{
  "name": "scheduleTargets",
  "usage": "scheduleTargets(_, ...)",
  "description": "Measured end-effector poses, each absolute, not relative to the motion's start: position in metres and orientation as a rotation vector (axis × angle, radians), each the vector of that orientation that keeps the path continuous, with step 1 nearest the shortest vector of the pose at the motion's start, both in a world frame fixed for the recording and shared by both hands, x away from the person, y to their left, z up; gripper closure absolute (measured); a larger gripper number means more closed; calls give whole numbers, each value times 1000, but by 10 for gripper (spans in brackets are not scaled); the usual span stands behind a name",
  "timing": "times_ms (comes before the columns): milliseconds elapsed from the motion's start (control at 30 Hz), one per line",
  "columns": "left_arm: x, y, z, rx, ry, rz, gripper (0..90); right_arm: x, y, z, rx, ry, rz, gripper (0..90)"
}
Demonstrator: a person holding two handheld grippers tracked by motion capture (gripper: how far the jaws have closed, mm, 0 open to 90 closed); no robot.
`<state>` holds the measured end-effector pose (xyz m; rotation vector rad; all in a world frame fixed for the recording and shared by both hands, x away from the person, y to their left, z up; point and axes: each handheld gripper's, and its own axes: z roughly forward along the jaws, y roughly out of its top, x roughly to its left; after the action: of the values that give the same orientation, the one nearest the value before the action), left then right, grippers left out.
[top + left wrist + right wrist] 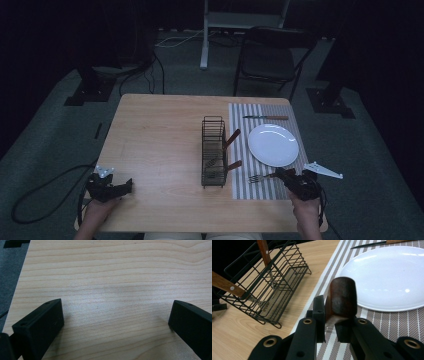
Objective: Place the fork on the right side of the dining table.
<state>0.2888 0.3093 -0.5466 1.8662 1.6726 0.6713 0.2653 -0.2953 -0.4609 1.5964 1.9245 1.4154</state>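
Note:
A fork with a wooden handle lies low over the striped placemat, tines pointing left, in front of the white plate. My right gripper is shut on the handle's end; in the right gripper view the handle stands pinched between the black jaws. Whether the fork rests on the mat I cannot tell. My left gripper sits at the table's front left corner, its jaws wide apart over bare wood with nothing between them.
A black wire rack stands mid-table, two wooden-handled utensils leaning out of it. A knife lies on the mat behind the plate. A folding chair stands beyond the table's far edge.

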Motion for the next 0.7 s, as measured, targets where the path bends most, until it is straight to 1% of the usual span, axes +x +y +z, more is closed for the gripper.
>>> scheduleTargets(100,289,309,-547,1866,1673,671,3,266,-297,-461,1574,1942,1402,783)
scheduleTargets(200,289,309,-547,1866,1672,671,4,269,-300,-464,1553,1956,1364,715)
scheduleTargets(367,289,309,-547,1866,1672,671,4,273,-310,-471,1573,1953,1365,692)
scheduleTargets(467,289,309,-547,1866,1673,671,4,277,-320,-481,1586,1967,1338,654)
scheduleTargets(700,289,309,-547,1866,1673,671,4,288,-337,-497,1639,1994,1358,594)
